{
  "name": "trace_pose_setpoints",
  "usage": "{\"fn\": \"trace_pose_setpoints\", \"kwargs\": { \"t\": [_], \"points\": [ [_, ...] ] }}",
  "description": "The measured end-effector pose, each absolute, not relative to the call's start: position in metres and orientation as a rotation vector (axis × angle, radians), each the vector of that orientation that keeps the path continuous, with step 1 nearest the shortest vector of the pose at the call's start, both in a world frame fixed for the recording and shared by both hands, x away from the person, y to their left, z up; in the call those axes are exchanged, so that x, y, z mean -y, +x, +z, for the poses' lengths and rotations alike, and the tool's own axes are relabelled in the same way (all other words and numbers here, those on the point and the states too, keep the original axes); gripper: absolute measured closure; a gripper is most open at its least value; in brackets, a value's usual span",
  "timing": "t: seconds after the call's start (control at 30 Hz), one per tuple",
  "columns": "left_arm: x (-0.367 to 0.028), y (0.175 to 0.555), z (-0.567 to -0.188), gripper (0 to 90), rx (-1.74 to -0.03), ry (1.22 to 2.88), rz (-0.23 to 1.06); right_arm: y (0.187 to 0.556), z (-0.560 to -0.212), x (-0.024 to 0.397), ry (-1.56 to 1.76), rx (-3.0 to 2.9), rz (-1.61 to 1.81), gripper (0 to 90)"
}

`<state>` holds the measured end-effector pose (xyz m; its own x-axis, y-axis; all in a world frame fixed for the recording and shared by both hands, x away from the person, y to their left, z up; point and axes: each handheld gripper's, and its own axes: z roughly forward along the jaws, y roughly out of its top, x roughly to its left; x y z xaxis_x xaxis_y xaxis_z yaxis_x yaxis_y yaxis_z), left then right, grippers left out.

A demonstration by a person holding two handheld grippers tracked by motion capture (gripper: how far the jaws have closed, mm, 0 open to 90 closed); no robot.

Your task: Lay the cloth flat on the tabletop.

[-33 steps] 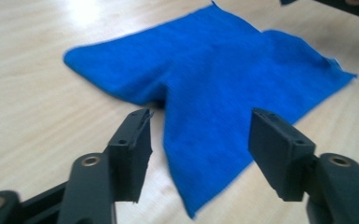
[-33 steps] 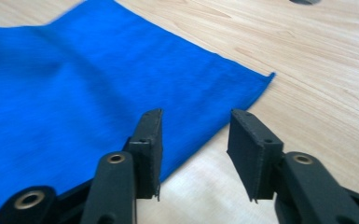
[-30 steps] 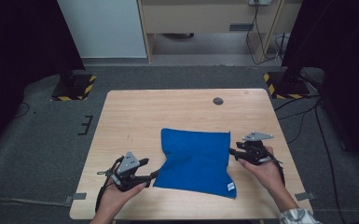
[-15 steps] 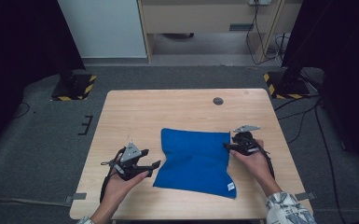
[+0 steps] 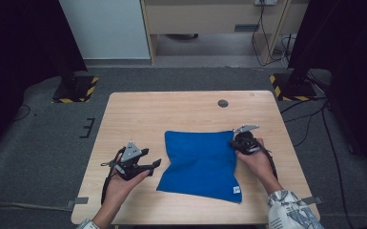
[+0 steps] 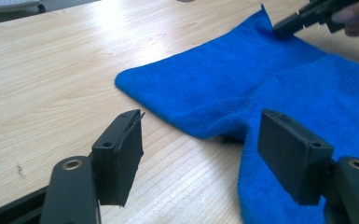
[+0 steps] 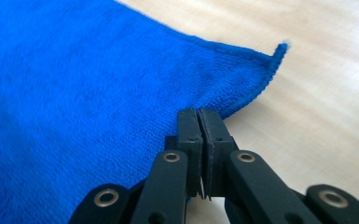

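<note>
With the right gripper [image 7: 200,140] just closed on the far right corner of the blue microfibre cloth [image 5: 200,162] lying mid-table and the left gripper [image 6: 210,154] spread beside its near-left edge (nothing gripped), that shallow pinch could probably slip when lifted.

A light, square wooden surface [image 5: 171,112] with visible grain is standing on grey carpeted floor [image 5: 43,143]. A small dark round disc [image 5: 223,103] is lying on it near the far edge, well apart from everything else. Two black stand bases with yellow-and-black hazard stripes [image 5: 75,89] [image 5: 291,87] are sitting on the floor beyond the far corners. Behind, a white panel [image 5: 105,28] is standing beside a beige cabinet [image 5: 209,16], and black cables [image 5: 267,33] are trailing down.
</note>
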<state>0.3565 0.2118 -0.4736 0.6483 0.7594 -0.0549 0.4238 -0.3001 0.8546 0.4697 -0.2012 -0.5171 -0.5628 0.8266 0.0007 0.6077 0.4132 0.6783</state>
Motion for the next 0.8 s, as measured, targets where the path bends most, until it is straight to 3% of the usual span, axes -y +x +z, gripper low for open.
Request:
{"fn": "trace_pose_setpoints", "kwargs": {
  "t": [0.2,0.3,0.43,0.63,0.8],
  "points": [
    [-0.211,0.368,-0.474,31.2,-0.947,1.935,0.466,0.511,-0.519,0.207,1.314,-2.285,0.874,83.3],
    [-0.208,0.379,-0.477,31.4,-0.952,1.943,0.472,0.525,-0.525,0.21,1.393,-2.223,0.883,67.7],
    [-0.203,0.401,-0.484,32.0,-0.971,1.971,0.479,0.522,-0.522,0.213,1.403,-2.175,0.884,57.3],
    [-0.192,0.438,-0.492,34.3,-1.01,1.982,0.497,0.486,-0.516,0.222,1.346,-2.205,0.951,56.2],
    [-0.179,0.468,-0.497,38.2,-1.037,2.003,0.538,0.451,-0.518,0.228,1.316,-2.25,1.028,63.3]
  ]
}}
